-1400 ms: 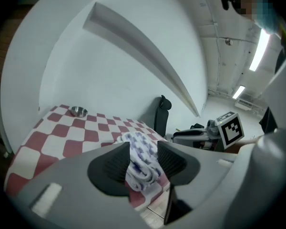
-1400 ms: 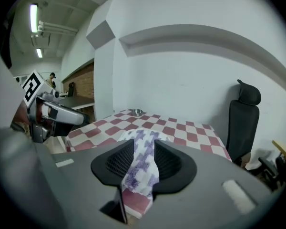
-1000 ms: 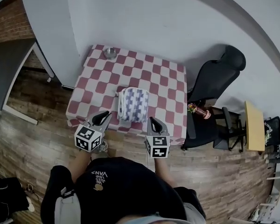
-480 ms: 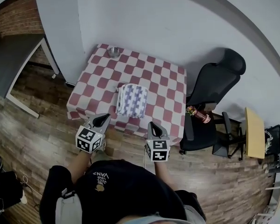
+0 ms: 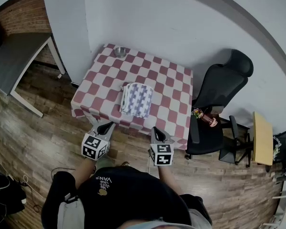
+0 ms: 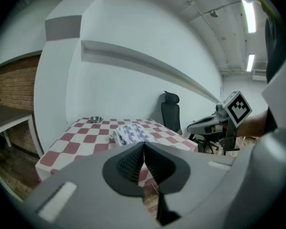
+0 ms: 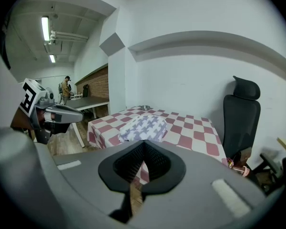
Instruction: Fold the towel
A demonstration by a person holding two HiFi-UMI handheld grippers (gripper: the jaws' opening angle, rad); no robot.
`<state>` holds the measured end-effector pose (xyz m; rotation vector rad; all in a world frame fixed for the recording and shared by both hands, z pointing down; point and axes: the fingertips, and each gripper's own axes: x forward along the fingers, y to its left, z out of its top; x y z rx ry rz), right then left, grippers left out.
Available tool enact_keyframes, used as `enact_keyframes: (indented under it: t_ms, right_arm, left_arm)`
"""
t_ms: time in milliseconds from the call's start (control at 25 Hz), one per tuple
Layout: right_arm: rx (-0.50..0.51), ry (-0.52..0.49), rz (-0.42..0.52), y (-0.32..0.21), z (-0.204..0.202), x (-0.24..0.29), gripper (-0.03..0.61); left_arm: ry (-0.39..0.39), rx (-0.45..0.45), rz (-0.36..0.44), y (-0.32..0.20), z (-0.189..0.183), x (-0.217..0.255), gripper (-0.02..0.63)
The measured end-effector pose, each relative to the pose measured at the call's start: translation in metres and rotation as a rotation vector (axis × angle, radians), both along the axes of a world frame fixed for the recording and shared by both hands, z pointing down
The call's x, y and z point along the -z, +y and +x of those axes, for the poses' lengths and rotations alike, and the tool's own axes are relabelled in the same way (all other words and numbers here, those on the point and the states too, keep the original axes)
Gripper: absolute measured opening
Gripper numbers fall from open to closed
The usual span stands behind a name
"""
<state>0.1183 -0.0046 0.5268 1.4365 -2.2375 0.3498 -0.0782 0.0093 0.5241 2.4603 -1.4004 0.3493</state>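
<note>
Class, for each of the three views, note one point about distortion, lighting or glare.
Head view: strong fisheye, wall lines bow round the checked table; light is even, no glare. Left gripper view: black round vignette, the ceiling lamp is blown out, the left tool fills the foreground. Right gripper view: same vignette, a ceiling strip light glares, the towel looks fairly sharp.

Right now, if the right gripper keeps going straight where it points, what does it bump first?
Probably the near edge of the checkered table, just in front of the folded towel. The right gripper, jaws shut, hangs short of that edge, and depth is hard to judge.
</note>
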Motion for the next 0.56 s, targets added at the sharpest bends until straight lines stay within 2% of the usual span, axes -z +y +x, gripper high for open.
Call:
enact_keyframes:
  t_ms: [560]
  right_arm:
    - [0.005,0.008,-0.003,0.003,0.0,-0.003,0.005]
  left_arm:
    - [0.028,0.009,-0.018,0.012,0.003,-0.006,0.003]
